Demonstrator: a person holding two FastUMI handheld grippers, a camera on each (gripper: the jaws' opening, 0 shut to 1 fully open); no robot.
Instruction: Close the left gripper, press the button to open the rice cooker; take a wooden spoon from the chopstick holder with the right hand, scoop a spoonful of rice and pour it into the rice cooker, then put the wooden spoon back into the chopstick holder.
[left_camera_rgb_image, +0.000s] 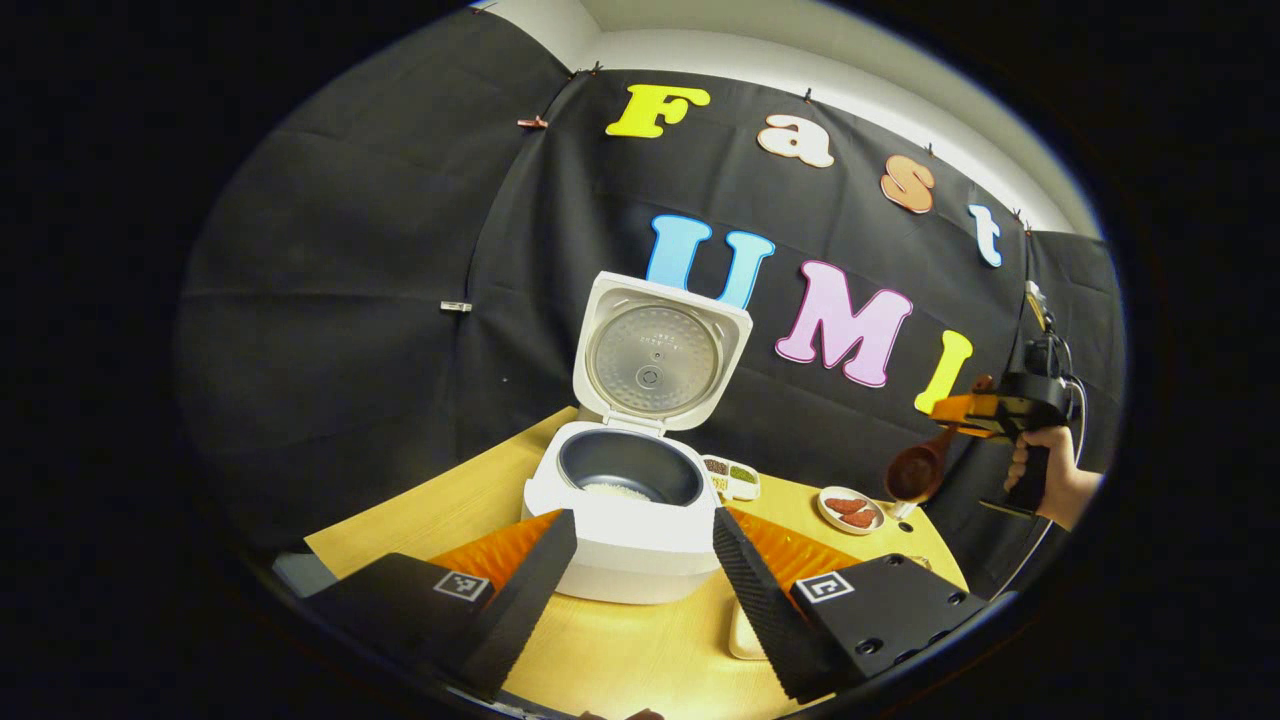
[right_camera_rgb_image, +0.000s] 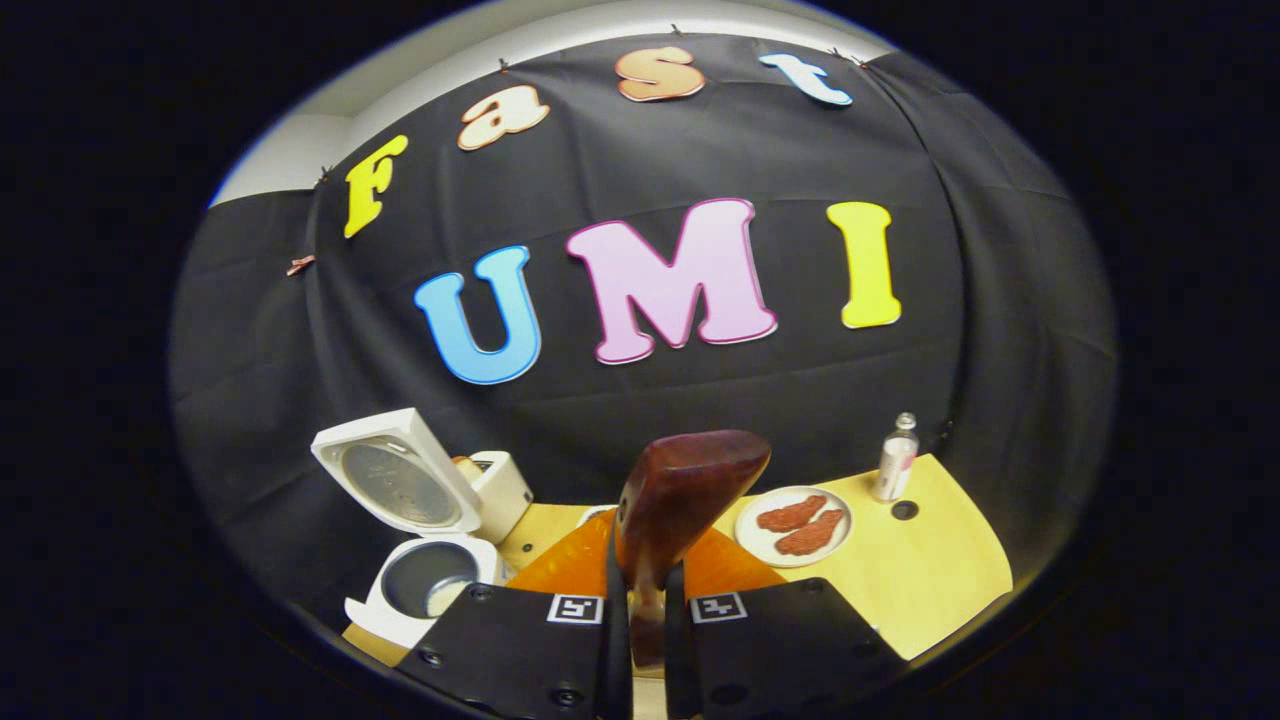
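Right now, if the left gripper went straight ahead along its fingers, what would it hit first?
Probably the rice cooker: its front wall sits between the open left gripper fingers, directly ahead; depth is uncertain.

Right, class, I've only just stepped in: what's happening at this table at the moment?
A person holds a hand-held gripper in each hand. The rice cooker stands with its lid up, and a little rice lies in the dark inner pot. The left hand-held gripper is open just in front of the cooker, holding nothing. The right hand-held gripper is shut on the handle of the wooden spoon, held up in the air off to the cooker's right, above the wooden table.
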